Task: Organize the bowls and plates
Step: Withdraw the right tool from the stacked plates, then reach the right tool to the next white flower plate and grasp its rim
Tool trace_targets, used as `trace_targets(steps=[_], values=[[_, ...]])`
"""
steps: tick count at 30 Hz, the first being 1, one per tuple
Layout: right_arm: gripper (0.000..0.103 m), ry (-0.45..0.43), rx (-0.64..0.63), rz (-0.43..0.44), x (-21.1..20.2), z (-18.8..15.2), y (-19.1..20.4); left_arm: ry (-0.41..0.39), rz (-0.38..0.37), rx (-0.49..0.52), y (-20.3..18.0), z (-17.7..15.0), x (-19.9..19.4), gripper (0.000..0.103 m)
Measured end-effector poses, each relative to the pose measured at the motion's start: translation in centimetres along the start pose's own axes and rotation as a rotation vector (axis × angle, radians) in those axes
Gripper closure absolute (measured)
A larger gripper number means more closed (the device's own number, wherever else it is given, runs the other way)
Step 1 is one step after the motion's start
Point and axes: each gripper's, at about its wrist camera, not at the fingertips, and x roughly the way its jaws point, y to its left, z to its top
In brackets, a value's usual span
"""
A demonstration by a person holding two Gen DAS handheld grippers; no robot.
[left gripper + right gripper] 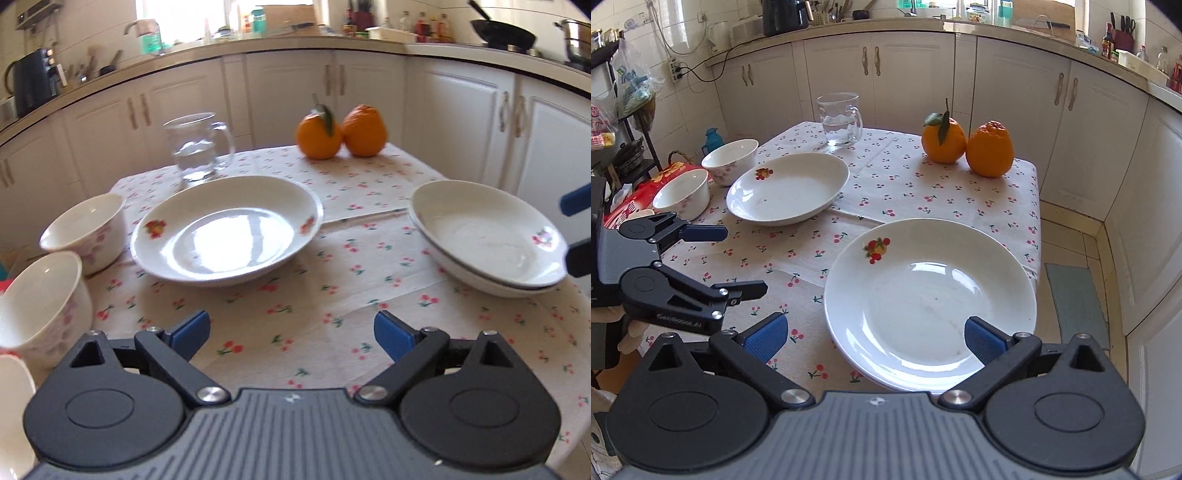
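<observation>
White plate stack (929,306) holds two; single plate (786,188) and two bowls (729,160) unstacked. Left gripper (291,334) and right gripper (875,338) spread, empty.

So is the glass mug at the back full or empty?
Partly filled: the glass mug stands upright with clear water in its lower part, the waterline showing through the glass.

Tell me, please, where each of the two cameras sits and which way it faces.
Left wrist: on the left gripper, open over the tablecloth, facing the single plate; right gripper's fingertips at the edge.
Right wrist: on the right gripper, open at the stacked plates; left gripper visible.
Shared: plates, two bowls, glass mug, oranges.
</observation>
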Motion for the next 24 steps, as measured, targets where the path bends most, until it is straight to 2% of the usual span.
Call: trace_targets(steps=[2, 7, 14, 24], values=[[0.0, 0.0, -0.015, 0.008, 0.0, 0.2, 0.6, 0.019, 0.03, -0.039, 1.4, -0.4, 0.5, 0.008], [0.0, 0.008, -0.054, 0.025, 0.3, 0.7, 1.8, 0.063, 0.035, -0.084, 2.7, -1.0, 1.8, 0.008], [0.0, 0.033, -0.086, 0.059, 1.9, 2.4, 2.1, 0.057, 0.025, -0.106, 2.9, -0.7, 2.7, 0.001], [0.0, 0.073, -0.172, 0.166, 6.3, 8.1, 2.2, 0.051, 0.043, -0.121, 3.4, 0.7, 4.7, 0.0]])
